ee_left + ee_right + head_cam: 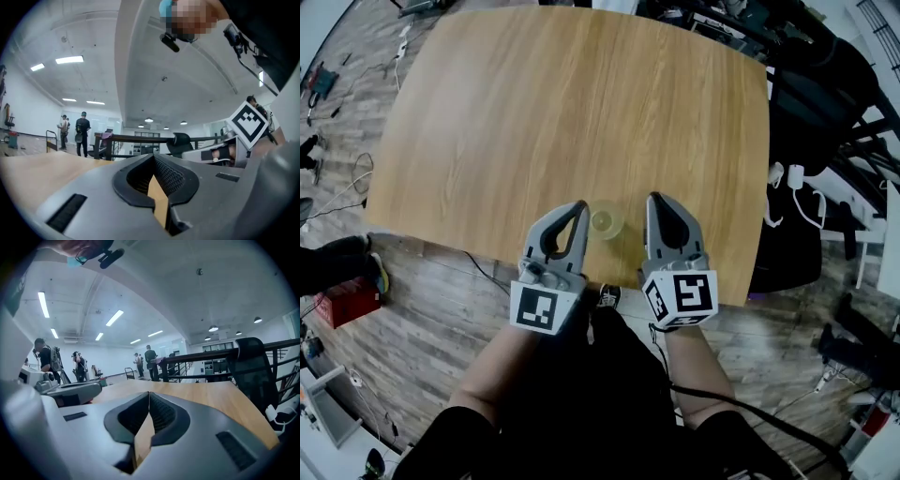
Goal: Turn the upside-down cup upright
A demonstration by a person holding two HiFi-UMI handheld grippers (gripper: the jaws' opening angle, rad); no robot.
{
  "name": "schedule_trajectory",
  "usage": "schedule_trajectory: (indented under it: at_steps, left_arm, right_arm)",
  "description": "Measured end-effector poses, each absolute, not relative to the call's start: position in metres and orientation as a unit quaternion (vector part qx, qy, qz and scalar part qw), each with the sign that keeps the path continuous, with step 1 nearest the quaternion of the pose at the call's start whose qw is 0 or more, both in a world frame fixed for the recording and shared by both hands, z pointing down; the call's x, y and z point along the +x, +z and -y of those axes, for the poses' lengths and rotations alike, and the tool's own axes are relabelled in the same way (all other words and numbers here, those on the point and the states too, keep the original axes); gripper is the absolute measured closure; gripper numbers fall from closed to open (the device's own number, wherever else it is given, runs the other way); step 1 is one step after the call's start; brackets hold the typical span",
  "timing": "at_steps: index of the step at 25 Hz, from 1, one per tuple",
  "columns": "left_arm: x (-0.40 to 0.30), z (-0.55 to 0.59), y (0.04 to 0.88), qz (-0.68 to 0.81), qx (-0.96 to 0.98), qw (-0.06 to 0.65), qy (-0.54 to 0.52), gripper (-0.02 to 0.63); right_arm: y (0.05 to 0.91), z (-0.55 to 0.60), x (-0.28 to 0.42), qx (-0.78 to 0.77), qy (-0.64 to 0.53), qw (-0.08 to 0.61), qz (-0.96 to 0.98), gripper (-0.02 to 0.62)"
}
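Observation:
A small, pale yellow translucent cup [606, 220] stands on the wooden table [562, 112] close to its near edge. From above I cannot tell which way up it is. My left gripper [579, 207] hovers just left of the cup, jaws shut with nothing between them. My right gripper [655, 200] hovers just right of it, also shut and empty. Neither touches the cup. In the left gripper view the closed jaws [153, 157] point level over the tabletop, and in the right gripper view the closed jaws [149, 394] do the same. The cup shows in neither gripper view.
A black office chair [811, 84] stands by the table's right side, with white plugs and cables [789, 178] hanging near that edge. A red box [345, 302] and loose cables lie on the floor at left. Several people [150, 362] stand far off.

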State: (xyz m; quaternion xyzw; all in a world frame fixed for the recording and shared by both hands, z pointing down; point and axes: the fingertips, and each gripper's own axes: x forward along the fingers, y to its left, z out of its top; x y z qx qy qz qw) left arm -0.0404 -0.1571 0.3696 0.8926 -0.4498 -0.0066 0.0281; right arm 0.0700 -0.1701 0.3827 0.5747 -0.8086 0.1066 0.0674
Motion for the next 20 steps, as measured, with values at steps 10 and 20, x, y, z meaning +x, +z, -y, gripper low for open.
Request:
schedule_trajectory:
  at_steps: [10,20]
  left_arm:
    - [-0.056,0.093,0.291,0.472,0.880,0.052,0.017,0.598]
    - [-0.065,0.085,0.261,0.472,0.880,0.056,0.029,0.598]
  right_arm:
    - [0.291,0.107,0.032,0.558,0.087,0.052,0.824,0.581]
    - [0.250,0.090,0.024,0.545,0.054,0.058,0.835,0.583]
